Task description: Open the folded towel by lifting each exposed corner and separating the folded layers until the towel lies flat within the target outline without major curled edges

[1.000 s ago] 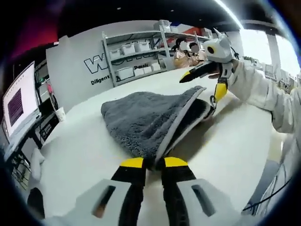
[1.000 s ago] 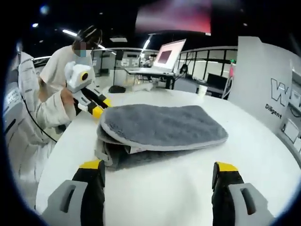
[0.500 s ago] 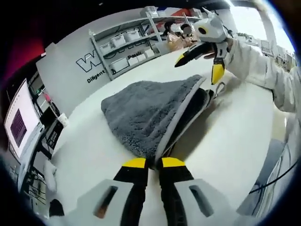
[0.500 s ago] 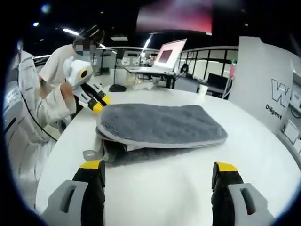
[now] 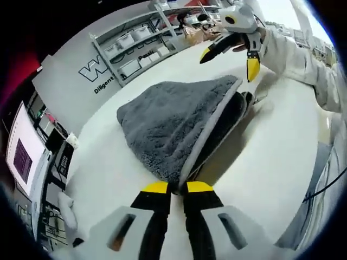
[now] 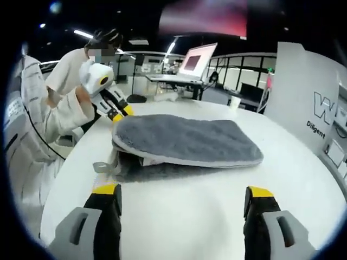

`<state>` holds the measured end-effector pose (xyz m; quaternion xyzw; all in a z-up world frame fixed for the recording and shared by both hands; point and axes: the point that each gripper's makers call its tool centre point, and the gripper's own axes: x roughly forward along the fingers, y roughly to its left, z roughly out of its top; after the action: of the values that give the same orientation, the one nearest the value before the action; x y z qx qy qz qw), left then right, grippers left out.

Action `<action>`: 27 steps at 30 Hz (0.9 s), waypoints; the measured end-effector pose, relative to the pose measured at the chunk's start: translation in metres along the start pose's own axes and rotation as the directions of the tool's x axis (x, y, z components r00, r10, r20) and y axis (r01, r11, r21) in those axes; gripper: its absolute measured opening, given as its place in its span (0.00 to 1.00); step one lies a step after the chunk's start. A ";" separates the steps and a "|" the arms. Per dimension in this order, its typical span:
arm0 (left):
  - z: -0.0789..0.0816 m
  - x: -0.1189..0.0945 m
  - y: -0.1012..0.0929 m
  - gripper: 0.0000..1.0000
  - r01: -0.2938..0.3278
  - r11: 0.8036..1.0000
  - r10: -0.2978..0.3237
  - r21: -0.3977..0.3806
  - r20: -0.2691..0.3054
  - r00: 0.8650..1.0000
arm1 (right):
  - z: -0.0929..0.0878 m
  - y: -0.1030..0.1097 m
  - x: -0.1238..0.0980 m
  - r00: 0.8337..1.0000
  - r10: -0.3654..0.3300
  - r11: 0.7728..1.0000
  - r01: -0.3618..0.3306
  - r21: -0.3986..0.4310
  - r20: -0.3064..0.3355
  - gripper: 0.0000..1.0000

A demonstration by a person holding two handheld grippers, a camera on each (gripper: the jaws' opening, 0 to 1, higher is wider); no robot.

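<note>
The left tongs [image 5: 178,188] are clamped on a corner of the grey towel [image 5: 173,122], lifting its top layer off the layers beneath on the white tabletop [image 5: 260,162]. The right tongs [image 6: 182,197] stand wide apart above bare tabletop, the towel lying just ahead of them. Beyond the towel's far end, the left tongs grip its edge.

lighting: bright overhead strips, even | glare: window blown out top right in left gripper view | shadows: soft, under towel [image 5: 179,124] | distortion: heavy fisheye bending at edges | focus: background slightly soft
</note>
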<state>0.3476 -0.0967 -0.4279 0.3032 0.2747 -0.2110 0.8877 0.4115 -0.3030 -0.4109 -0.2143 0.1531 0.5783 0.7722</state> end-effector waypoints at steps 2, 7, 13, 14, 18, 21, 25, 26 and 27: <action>-0.002 0.001 0.005 0.08 -0.010 1.000 0.010 -0.006 -0.003 1.000 | 0.000 0.000 0.000 1.000 -0.002 1.000 0.002 0.000 0.000 0.93; -0.008 0.002 0.017 0.08 -0.040 0.999 0.040 -0.016 -0.016 0.999 | -0.002 -0.001 0.000 1.000 -0.004 1.000 0.003 -0.006 -0.008 0.92; -0.010 0.002 0.019 0.09 -0.029 0.996 0.030 -0.083 0.012 0.999 | -0.002 -0.002 0.001 1.000 0.000 1.000 -0.001 -0.008 -0.010 0.91; -0.010 0.001 0.019 0.09 -0.026 0.995 0.028 -0.093 0.018 0.999 | -0.002 -0.003 0.001 1.000 0.000 1.000 0.000 -0.010 -0.013 0.91; -0.011 -0.002 0.019 0.16 -0.011 0.990 0.015 -0.137 0.031 0.999 | -0.004 -0.003 0.003 1.000 0.002 1.000 -0.002 -0.013 -0.023 0.91; -0.011 -0.005 0.018 0.26 -0.007 0.989 0.012 -0.145 0.035 0.999 | -0.004 -0.003 0.003 1.000 0.001 1.000 -0.002 -0.014 -0.024 0.91; -0.009 -0.010 0.011 0.47 0.037 0.987 -0.033 -0.158 0.024 0.999 | -0.004 -0.004 0.002 1.000 0.000 1.000 -0.001 -0.013 -0.023 0.91; -0.005 -0.013 0.009 0.51 0.056 0.984 -0.050 -0.168 0.035 0.998 | -0.004 -0.004 0.002 1.000 -0.001 1.000 0.001 -0.012 -0.022 0.91; -0.002 -0.015 0.008 0.54 0.068 0.981 -0.060 -0.180 0.050 0.997 | -0.004 -0.005 0.002 1.000 -0.004 1.000 0.004 -0.010 -0.021 0.92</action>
<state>0.3392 -0.0864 -0.4167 0.2072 0.2824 -0.2201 0.9104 0.4171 -0.3048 -0.4143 -0.2246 0.1579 0.5753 0.7705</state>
